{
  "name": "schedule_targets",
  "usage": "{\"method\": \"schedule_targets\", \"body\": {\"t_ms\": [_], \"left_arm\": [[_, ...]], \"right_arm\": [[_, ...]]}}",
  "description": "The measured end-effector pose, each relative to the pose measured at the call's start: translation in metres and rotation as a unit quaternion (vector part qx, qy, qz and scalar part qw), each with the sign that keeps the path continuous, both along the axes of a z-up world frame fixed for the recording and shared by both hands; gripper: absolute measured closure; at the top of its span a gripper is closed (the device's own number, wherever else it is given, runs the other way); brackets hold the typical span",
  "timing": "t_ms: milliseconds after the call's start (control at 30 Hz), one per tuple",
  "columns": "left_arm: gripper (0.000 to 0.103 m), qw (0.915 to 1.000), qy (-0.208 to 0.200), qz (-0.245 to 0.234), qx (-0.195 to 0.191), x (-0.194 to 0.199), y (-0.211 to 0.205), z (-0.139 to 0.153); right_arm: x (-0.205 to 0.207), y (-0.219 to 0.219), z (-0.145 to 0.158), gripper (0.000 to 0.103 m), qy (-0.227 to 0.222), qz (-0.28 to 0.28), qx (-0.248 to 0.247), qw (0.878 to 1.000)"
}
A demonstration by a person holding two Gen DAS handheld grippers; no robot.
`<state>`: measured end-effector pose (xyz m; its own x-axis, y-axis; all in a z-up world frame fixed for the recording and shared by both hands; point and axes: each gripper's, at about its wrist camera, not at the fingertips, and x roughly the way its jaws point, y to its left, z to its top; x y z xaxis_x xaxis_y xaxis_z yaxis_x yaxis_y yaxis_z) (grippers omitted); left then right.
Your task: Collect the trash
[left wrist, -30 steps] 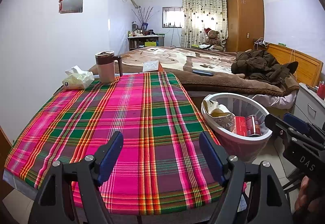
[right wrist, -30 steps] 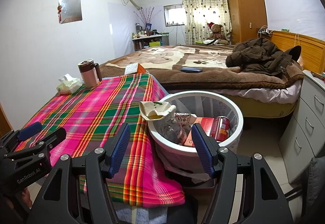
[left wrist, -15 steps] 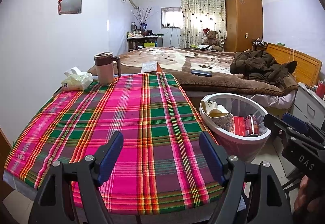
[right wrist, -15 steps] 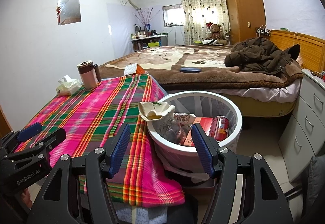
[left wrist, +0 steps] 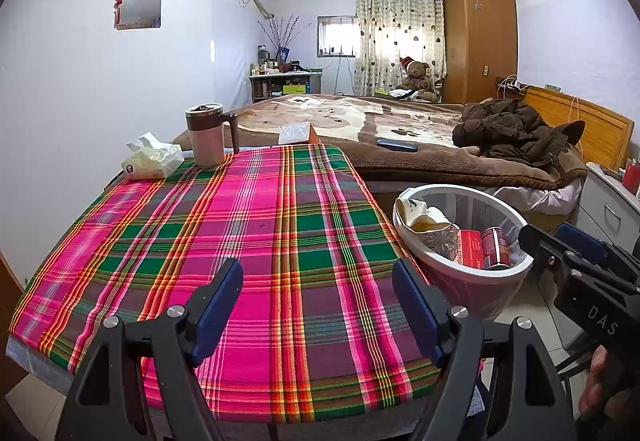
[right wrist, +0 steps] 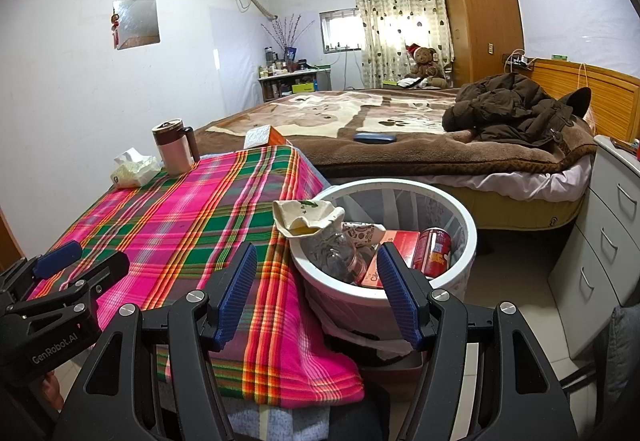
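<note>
Nothing has changed over the last second: left gripper (left wrist: 318,299) and right gripper (right wrist: 316,293) hover spread, empty. Trash sits in the bin (right wrist: 460,209) off the table's (left wrist: 248,225) right edge; collection looks done.

Both of my views are bright and evenly lit, the daylight coming through the curtained window (left wrist: 394,37) at the far end of the room, where the cloth glares almost white, and the pale walls carry a faint violet cast. Shadows are soft; the darkest patches lie under my tool arms near the bottom edge. The fisheye bends the wardrobe (right wrist: 480,9) and the walls into curves and leaves black corners, yet the plaid surface (left wrist: 240,233) and the far shelf stay sharp, with no motion blur.
</note>
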<state>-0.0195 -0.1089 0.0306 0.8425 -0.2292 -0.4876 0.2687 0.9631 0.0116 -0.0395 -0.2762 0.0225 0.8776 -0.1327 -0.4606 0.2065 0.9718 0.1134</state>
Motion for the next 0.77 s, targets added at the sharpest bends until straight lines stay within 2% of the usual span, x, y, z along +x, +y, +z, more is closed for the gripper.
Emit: {"method": "schedule_targets", "body": {"t_ms": [767], "left_arm": [[0.024,1.0,-0.003,0.0,-0.004,-0.0021,-0.002,0.0019]], "right_arm": [[-0.0006,0.0005,-0.0001,0.039,0.001,0.0,0.0,1.0]]}}
